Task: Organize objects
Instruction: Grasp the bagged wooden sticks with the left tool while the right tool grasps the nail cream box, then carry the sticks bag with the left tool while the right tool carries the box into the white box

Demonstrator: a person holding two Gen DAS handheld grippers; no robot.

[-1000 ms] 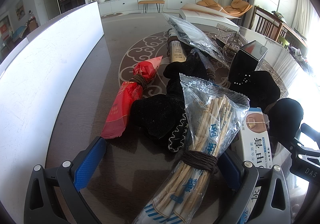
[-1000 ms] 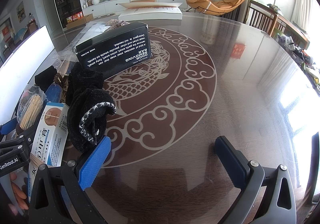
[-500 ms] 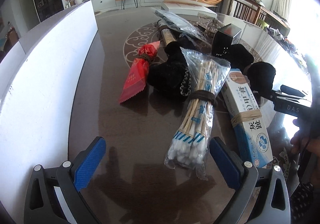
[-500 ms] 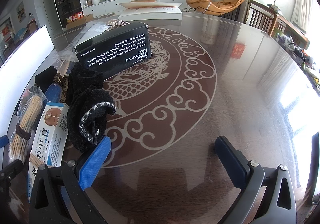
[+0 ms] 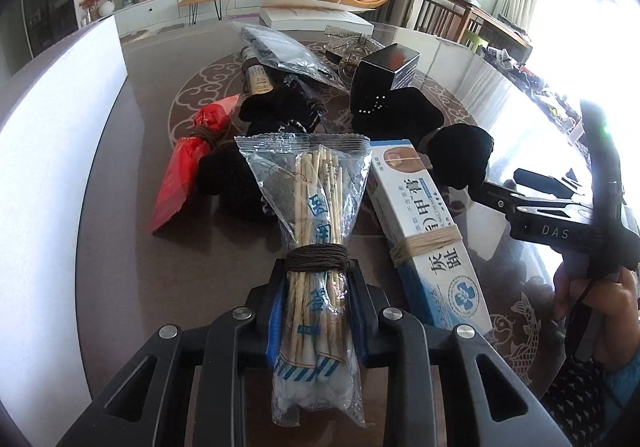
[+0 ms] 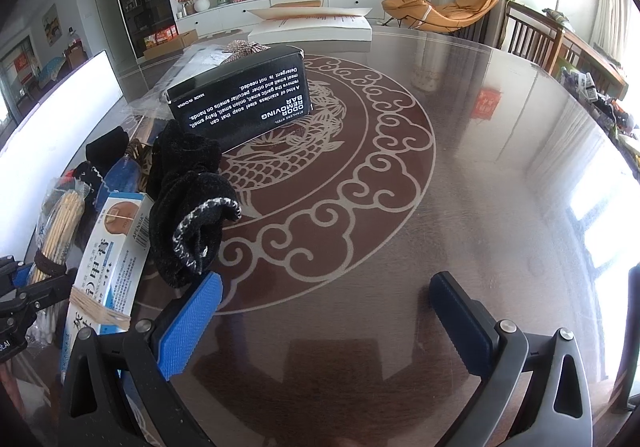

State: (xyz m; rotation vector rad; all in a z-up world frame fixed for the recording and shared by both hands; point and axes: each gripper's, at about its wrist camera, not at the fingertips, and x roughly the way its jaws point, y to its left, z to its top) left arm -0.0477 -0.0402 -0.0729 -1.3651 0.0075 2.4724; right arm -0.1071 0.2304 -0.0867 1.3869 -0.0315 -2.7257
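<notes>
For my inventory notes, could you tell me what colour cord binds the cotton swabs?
Dark brown cord, clearest in the left wrist view.

On the table (image 5: 120, 175), the cotton swab packet (image 5: 316, 215) lies between the sachet (image 5: 180, 171) on its left and the ointment box (image 5: 428, 231) on its right (socks (image 5: 460, 155) behind them).

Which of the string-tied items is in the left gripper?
The cotton swab bag, bound with dark cord; the left gripper is closing on it.

right gripper (image 6: 324, 315): jaws wide apart, nothing between | table (image 6: 480, 175): bare ahead | left: black sock (image 6: 192, 215), white-blue box (image 6: 112, 259), black box (image 6: 240, 99), cotton swab bag (image 6: 56, 223)
</notes>
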